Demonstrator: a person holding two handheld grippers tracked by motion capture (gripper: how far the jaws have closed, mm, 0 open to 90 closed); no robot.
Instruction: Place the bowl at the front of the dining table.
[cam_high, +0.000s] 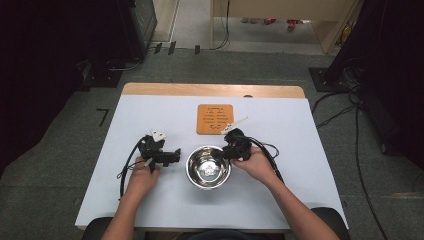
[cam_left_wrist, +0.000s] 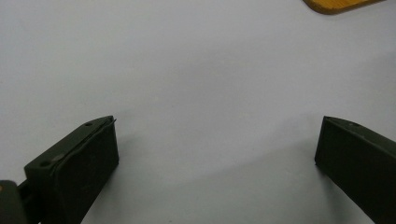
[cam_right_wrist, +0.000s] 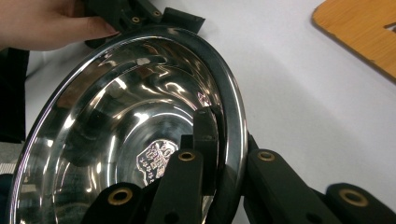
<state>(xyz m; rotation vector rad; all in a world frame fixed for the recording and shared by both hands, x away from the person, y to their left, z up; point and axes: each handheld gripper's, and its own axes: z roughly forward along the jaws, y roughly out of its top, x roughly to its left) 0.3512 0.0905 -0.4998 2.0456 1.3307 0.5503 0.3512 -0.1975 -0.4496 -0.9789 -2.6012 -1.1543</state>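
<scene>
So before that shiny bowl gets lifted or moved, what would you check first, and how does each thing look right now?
1. Right hand-held gripper clamped on the bowl rim: ok, one jaw inside the rim, one outside.
2. Bowl empty: ok, nothing inside but reflections and a stamped mark.
3. Left hand-held gripper free: ok, jaws wide apart over bare table, nothing between them.
4. Left hand-held gripper clear of the bowl: not ok; in the right gripper view its jaw sits right at the far rim. Whether they touch, cannot tell.
5. Wooden trivet unoccupied: ok, nothing on it.
6. Grip firm enough to lift: cannot tell; it holds just one edge.
</scene>
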